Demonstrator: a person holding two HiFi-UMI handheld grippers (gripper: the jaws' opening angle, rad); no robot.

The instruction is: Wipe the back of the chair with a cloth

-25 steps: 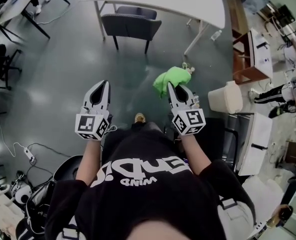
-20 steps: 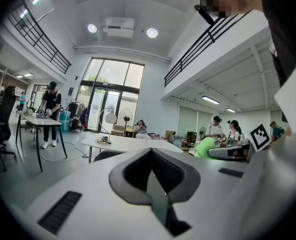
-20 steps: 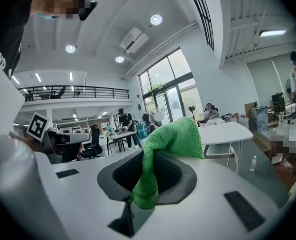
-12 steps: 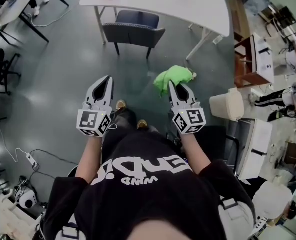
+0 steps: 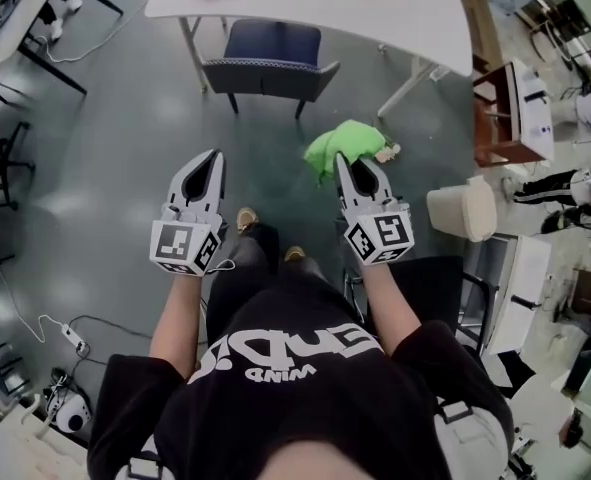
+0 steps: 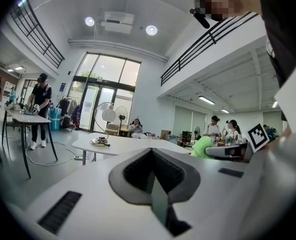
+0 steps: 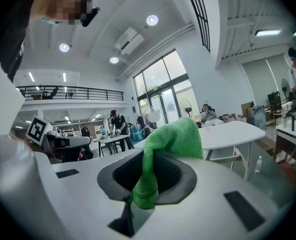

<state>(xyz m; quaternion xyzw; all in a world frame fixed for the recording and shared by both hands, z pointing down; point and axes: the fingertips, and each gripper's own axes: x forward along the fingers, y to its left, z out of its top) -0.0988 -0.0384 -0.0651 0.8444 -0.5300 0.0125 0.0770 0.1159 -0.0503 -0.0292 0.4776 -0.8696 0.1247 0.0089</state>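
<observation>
Two grippers are held out over a grey floor by a person in a black T-shirt. Well ahead of both stands a dark blue armchair, drawn up to a white table with its back turned toward the grippers. A stretch of floor lies between them and it. To the right of the right gripper sits a cream-coloured bin, and a black chair stands behind and to that gripper's right. Behind and to the left of the left gripper, a power strip lies on the floor on a white cable. The person's shoes show between the two grippers, just behind their tips.

The right gripper's jaws are clamped on a green cloth. The cloth bunches up over the tips and spills forward, well apart from the armchair's back. The left gripper's jaws are pressed together and empty. It is level with the right gripper, to the left of the cloth and clear of it.
</observation>
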